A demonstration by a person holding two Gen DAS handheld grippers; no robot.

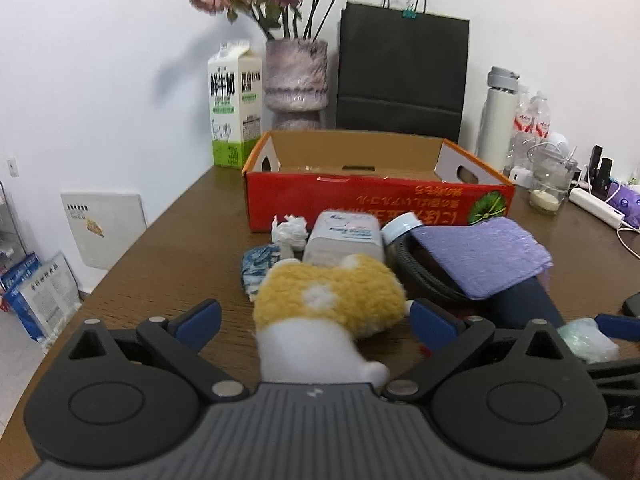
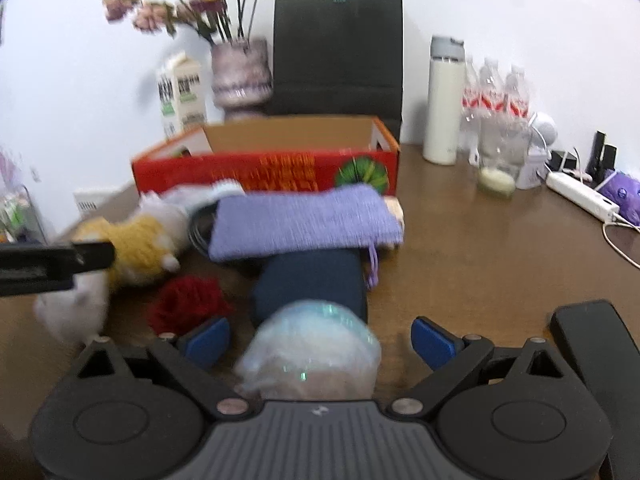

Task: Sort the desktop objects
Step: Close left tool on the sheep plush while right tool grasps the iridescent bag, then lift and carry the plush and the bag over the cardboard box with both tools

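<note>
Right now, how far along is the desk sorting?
Barely started. Done: nothing visible; the red box shows no sorted items, though its floor is partly hidden. In hand: the left tool is open around the plush toy, the right tool open around a crumpled plastic bag; neither is closed. Left: the purple cloth, white bottle, red yarn and navy pouch.

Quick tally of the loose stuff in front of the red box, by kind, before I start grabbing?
Plush toys: 1, yellow and white
Fabric pieces: 3, purple cloth, navy roll, red yarn bundle
Containers: 2, white tub, blue-lidded jar
Crumpled wrappers or bags: 3
Cables: 1
Total: 10
</note>
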